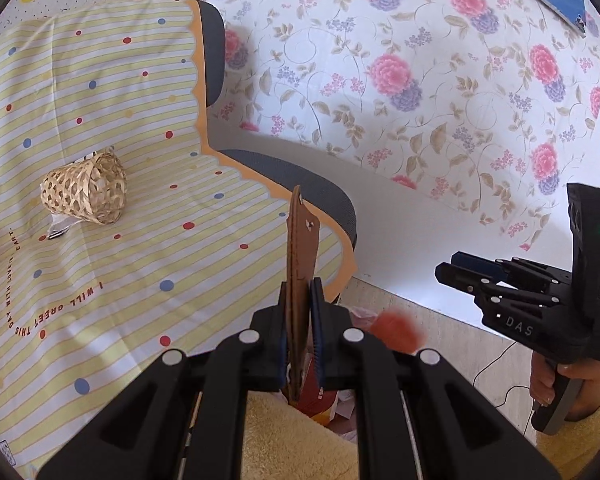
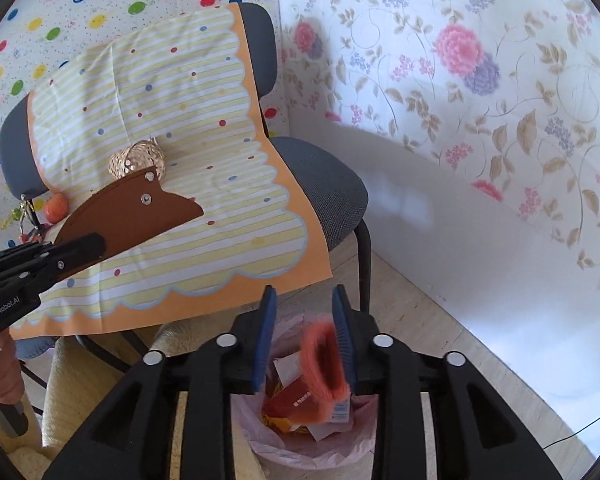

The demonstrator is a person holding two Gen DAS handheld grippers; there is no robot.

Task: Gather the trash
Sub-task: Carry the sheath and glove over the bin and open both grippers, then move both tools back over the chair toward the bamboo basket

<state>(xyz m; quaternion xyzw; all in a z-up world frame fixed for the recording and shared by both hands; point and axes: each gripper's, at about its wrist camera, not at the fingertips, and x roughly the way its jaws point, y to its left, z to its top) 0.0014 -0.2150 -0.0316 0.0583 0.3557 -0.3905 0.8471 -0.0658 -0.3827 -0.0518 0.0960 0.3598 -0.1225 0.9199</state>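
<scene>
The right gripper (image 2: 303, 336) stands parted directly above the pink-lined bin (image 2: 340, 452) – a fuzzy orange scrap (image 2: 323, 364) against its right pad, long axis pointing down into it – while the left gripper (image 1: 300, 336) pinches a brown leather piece (image 1: 302, 240) edge-on beside

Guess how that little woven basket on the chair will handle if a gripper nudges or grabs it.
The woven basket lies on its side on the striped cloth, so a nudge would probably roll it. The open weave suggests it is light and may skid. The thin strips could flex or crush under a hard pinch.
</scene>
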